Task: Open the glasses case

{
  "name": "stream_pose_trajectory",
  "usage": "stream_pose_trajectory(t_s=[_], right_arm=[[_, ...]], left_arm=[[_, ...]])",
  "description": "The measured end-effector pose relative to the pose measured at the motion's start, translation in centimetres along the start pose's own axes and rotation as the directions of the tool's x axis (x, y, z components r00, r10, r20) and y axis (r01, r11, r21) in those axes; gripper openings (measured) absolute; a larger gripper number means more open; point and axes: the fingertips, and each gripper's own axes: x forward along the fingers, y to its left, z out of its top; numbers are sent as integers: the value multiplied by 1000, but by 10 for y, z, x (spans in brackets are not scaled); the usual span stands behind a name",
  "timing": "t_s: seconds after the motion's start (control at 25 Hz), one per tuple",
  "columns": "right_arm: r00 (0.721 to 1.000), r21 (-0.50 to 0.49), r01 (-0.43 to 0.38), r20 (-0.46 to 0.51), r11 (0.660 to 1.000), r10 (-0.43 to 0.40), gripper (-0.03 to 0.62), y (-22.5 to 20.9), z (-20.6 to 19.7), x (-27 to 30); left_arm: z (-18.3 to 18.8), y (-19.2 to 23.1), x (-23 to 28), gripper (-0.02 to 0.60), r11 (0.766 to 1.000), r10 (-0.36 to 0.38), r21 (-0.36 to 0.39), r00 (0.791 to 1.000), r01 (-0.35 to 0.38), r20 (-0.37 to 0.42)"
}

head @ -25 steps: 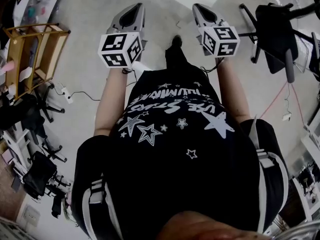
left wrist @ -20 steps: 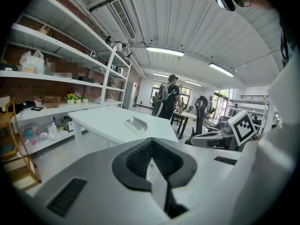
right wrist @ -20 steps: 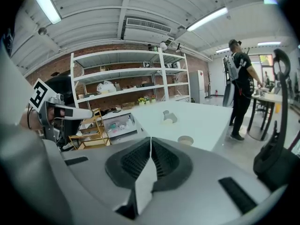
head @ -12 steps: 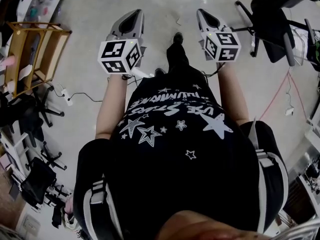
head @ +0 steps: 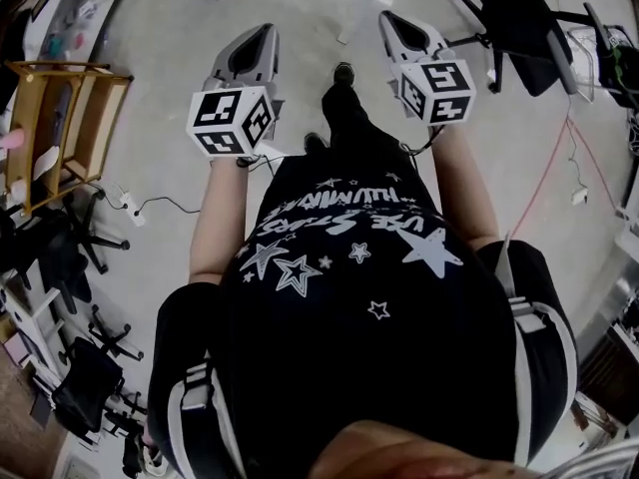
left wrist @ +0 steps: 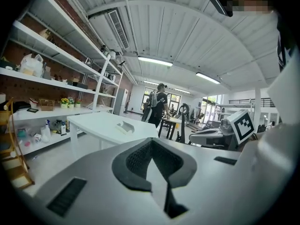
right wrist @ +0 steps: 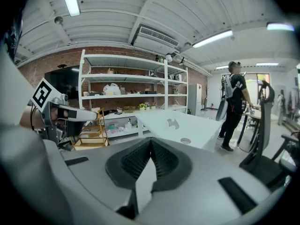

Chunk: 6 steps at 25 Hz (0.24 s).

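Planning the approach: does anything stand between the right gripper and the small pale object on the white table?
Nothing visible does. The right gripper, shut, points toward the white table, where the small pale object lies. A round disc lies nearer, just right of that line. Whether the object is the case is unclear.

light: bright, even, ceiling tubes [left wrist: 154, 60] | shadows: soft | edges: fisheye-bent, dark corners | focus: near foreground slightly soft

Carried left gripper [head: 258, 36] and right gripper [head: 397, 20] forward across floor [head: 160, 158]. Pulled left gripper slightly back toward torso [head: 349, 267]. Brought office chair [head: 519, 18] closer beside right gripper. Lost round floor disc ahead of right gripper. Stepped second shoe [head: 315, 143] out between grippers.
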Motion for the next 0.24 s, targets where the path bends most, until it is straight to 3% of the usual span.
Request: stream_pose_trajectory(t_s=[0.24], right_arm=[[1000,10,2,5,1000,-2,9,6,-4,-12]], left_arm=[[4,-12,-11,12,1000,-24,18,1000,23,19]])
